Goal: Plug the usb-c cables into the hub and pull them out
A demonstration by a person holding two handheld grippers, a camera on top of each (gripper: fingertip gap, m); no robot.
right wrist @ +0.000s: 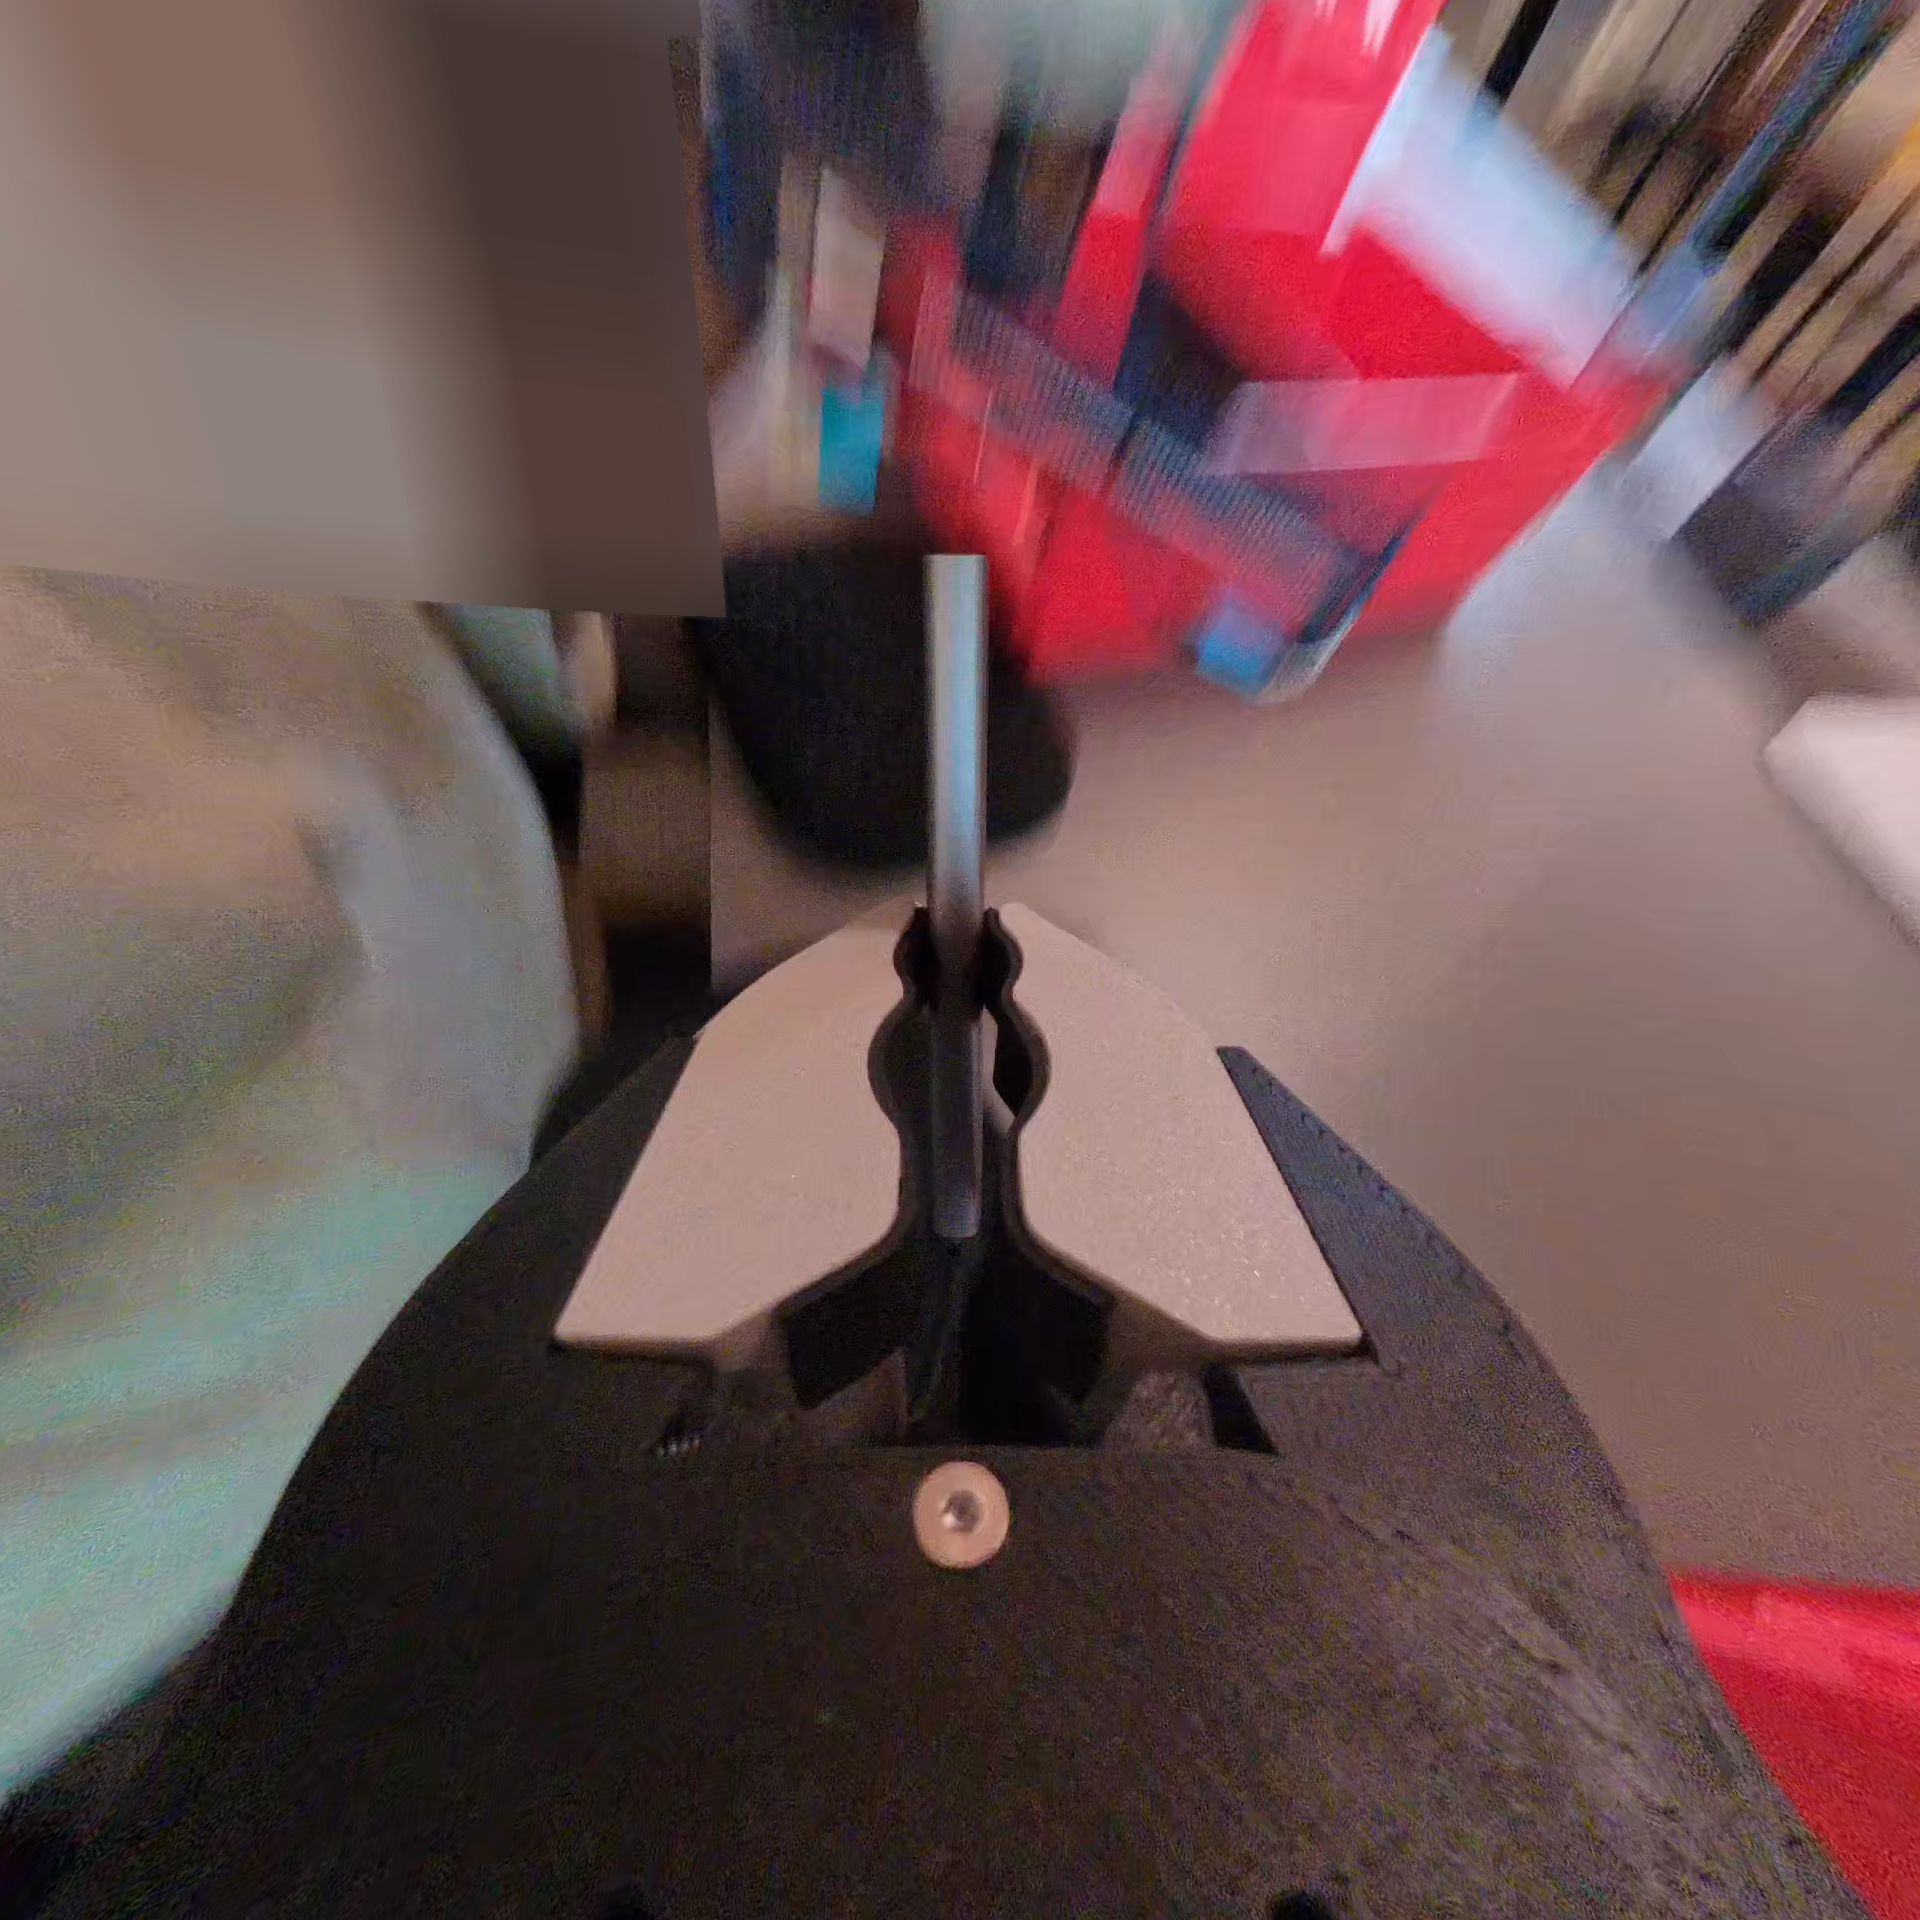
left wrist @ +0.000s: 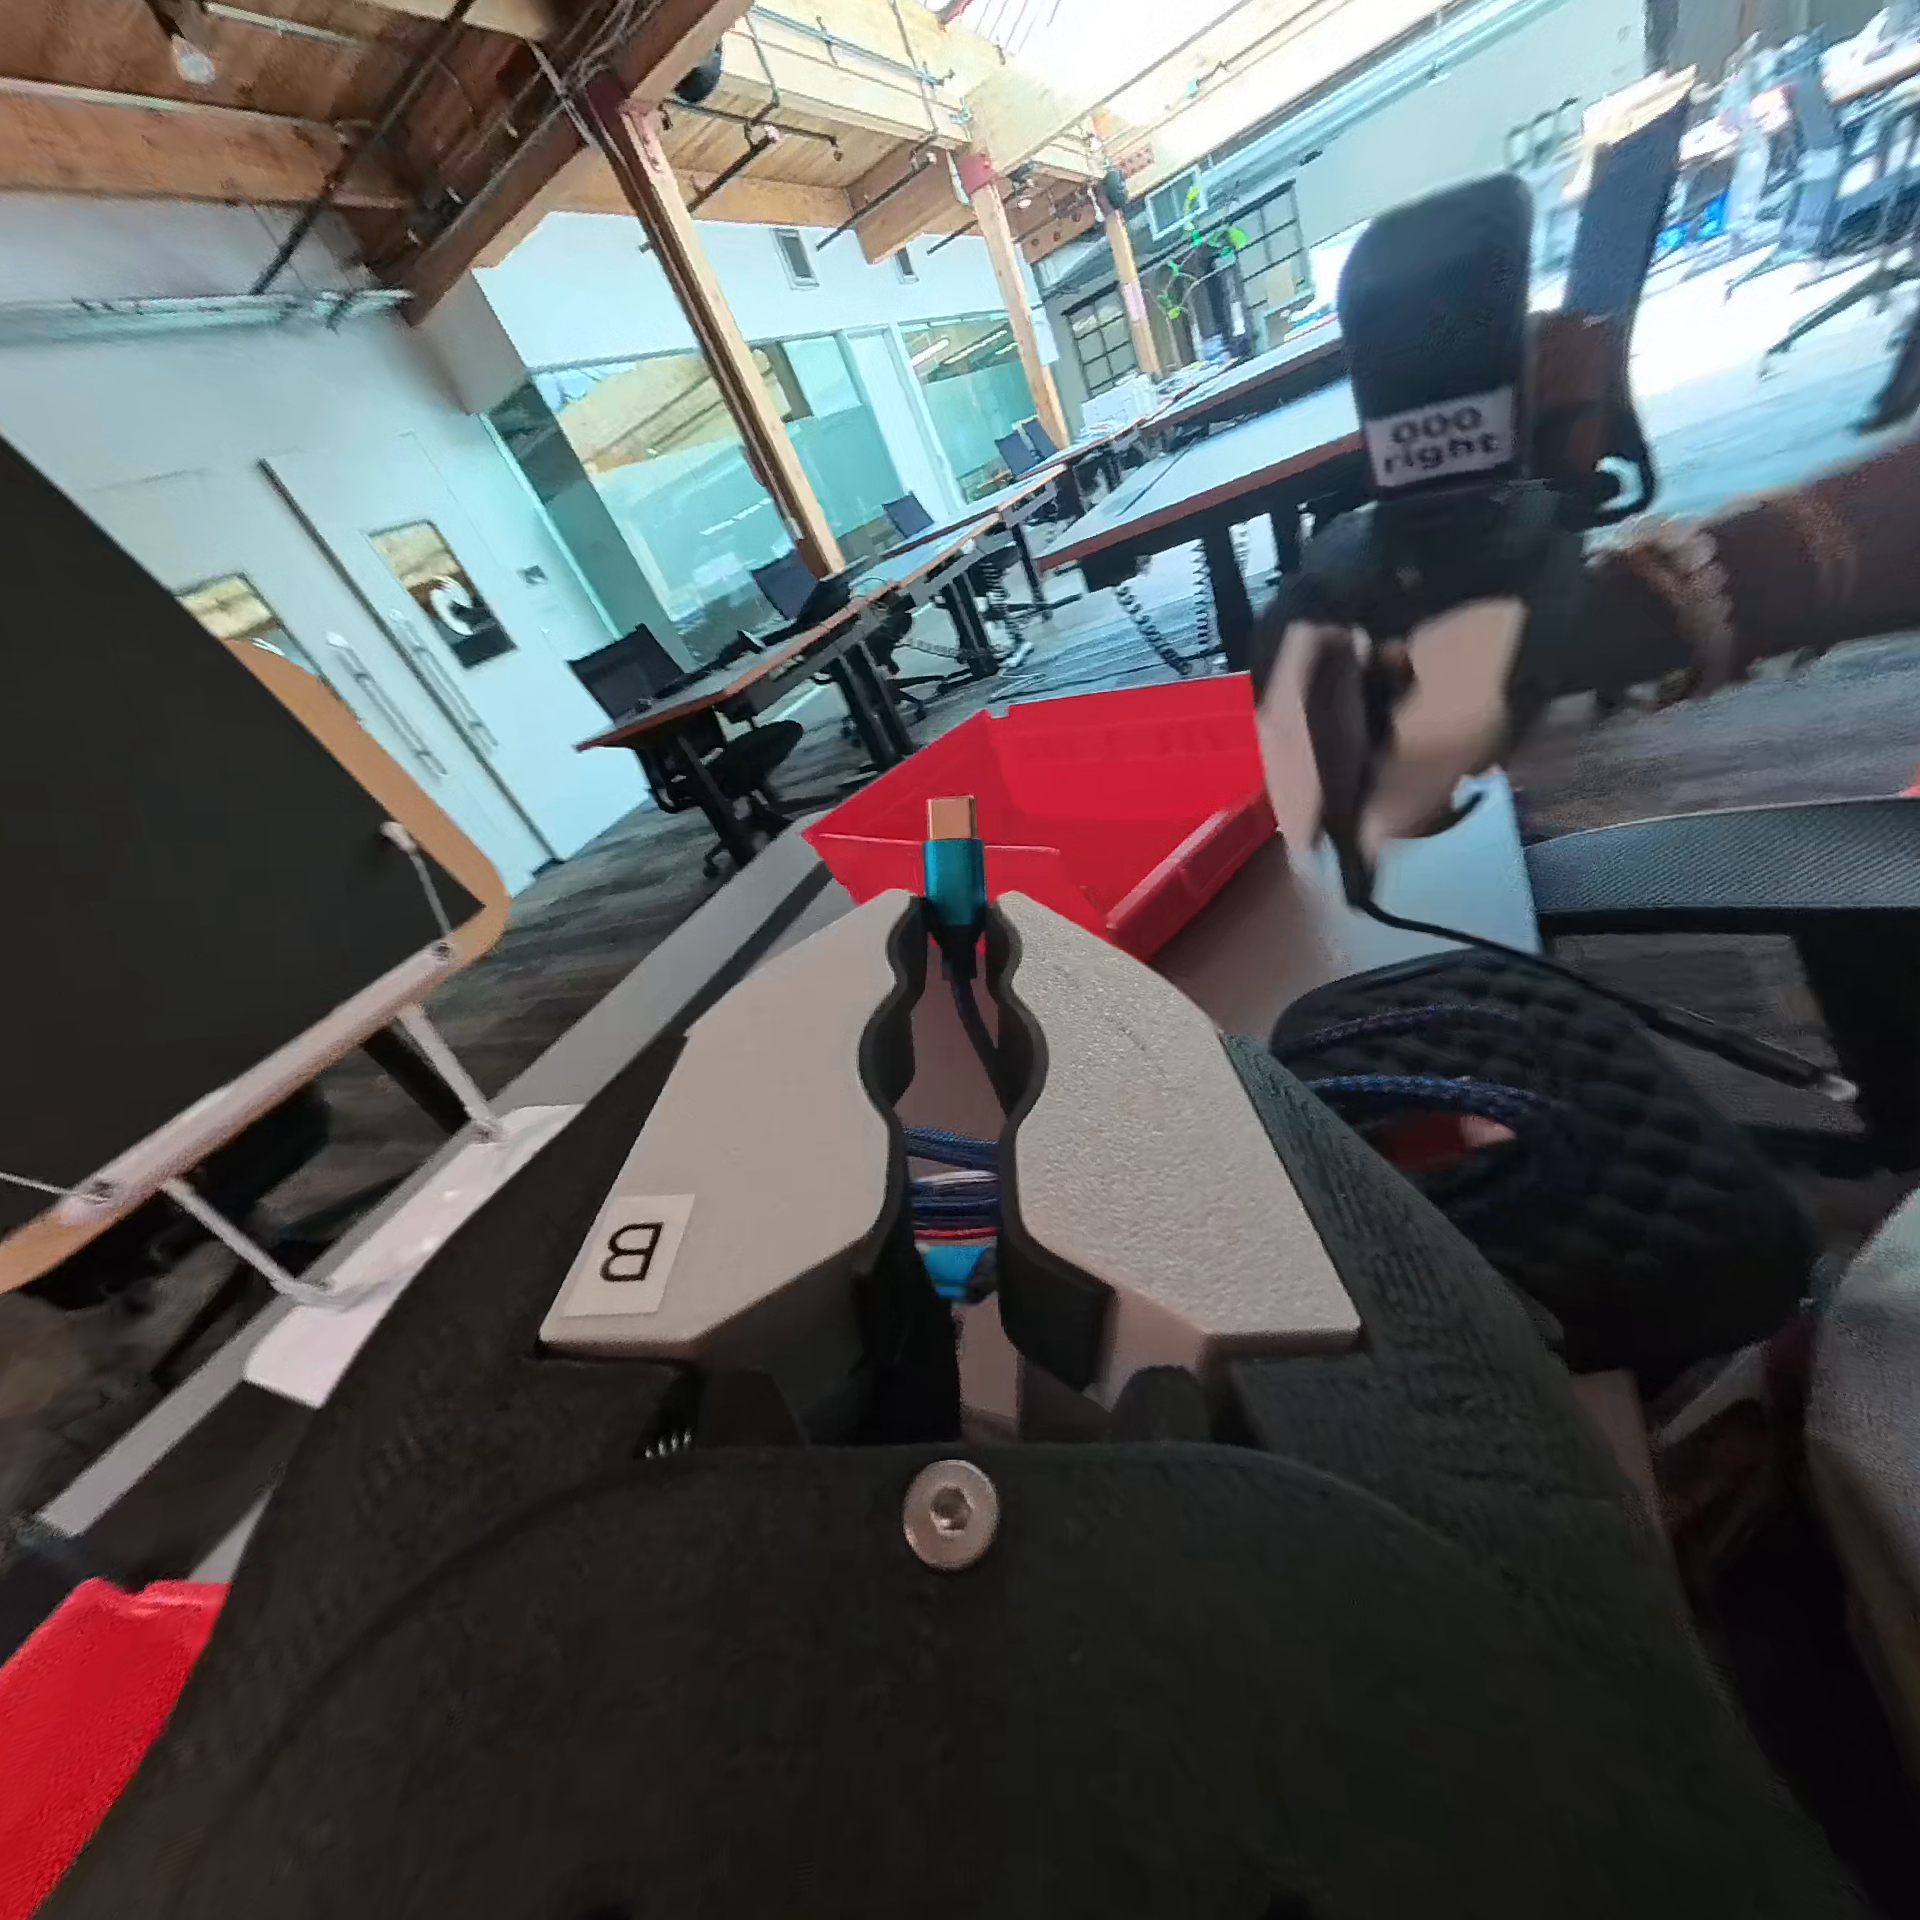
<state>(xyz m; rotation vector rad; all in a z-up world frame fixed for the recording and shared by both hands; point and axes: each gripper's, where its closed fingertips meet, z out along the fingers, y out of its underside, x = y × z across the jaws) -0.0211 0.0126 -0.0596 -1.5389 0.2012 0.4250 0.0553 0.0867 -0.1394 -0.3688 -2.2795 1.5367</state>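
Observation:
My left gripper (left wrist: 954, 912) is shut on a teal USB-C plug (left wrist: 951, 857), whose metal tip points forward past the fingertips. Its blue braided cable (left wrist: 1455, 1091) trails back between the fingers. My right gripper (right wrist: 956, 927) is shut on a thin grey hub (right wrist: 956, 727), seen edge-on and sticking out ahead of the fingertips. In the left wrist view the right gripper (left wrist: 1382, 727) is raised at the upper right with the hub (left wrist: 1455, 883) hanging below it. The hub's own black lead (left wrist: 1558, 987) dangles from it. Plug and hub are apart.
A red bin (left wrist: 1091, 790) stands on the table just beyond the plug; it is blurred in the right wrist view (right wrist: 1299, 416). A black mesh object (left wrist: 1558, 1143) holds the coiled blue cable. A black board with a wooden edge (left wrist: 156, 831) stands at the left.

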